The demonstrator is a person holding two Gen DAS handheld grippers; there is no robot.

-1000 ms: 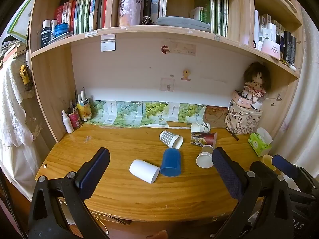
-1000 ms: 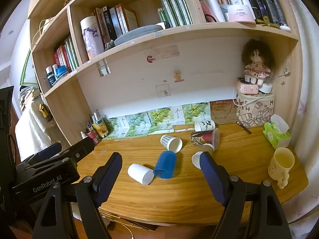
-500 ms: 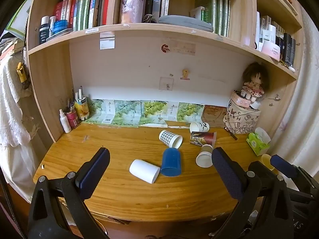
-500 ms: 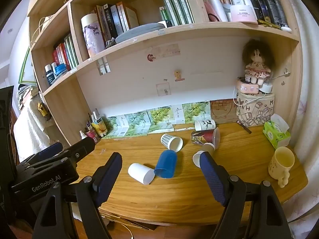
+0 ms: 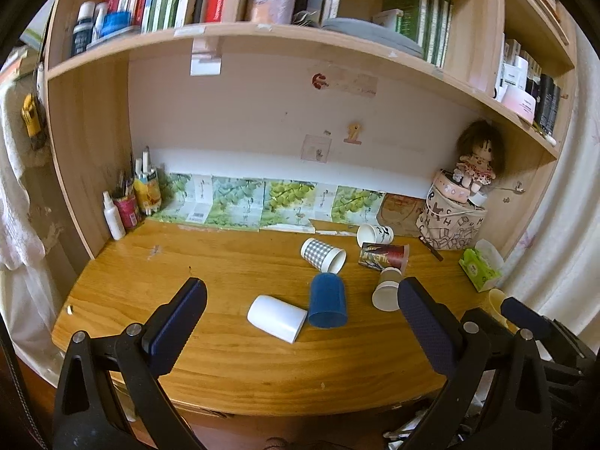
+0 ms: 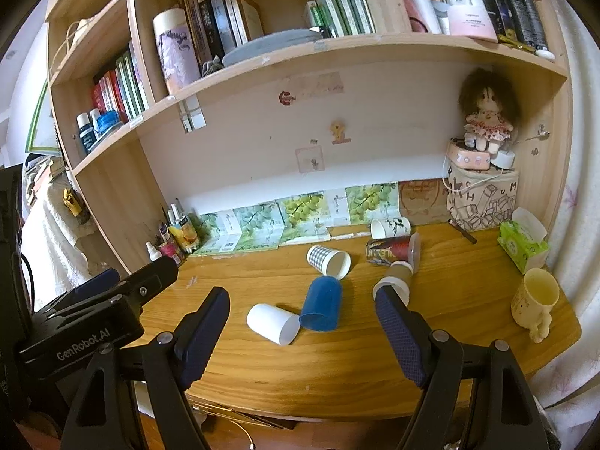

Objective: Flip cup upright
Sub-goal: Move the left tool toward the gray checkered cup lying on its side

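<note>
On the wooden desk (image 5: 232,360) I saw six cups on their sides, white cup (image 5: 276,318) touching, I think, blue cup (image 5: 327,299), left gripper (image 5: 300,322) and right gripper (image 6: 302,332) both spread wide, holding nothing, near the front edge.

A home study nook: a wooden surface (image 5: 232,270) built into a shelving unit, with rows of books (image 6: 221,18) and cosmetic bottles (image 6: 517,11) on the shelf above. A rag doll (image 6: 485,112) sits on a printed storage box (image 6: 483,202) at the surface's back right corner, a green tissue pack (image 6: 521,243) near the right edge, and pens in tins (image 5: 129,202) at the back left corner. Leaf-print cards (image 5: 277,202) line the back edge, and white lace cloth (image 5: 15,202) hangs beside the unit's left side
</note>
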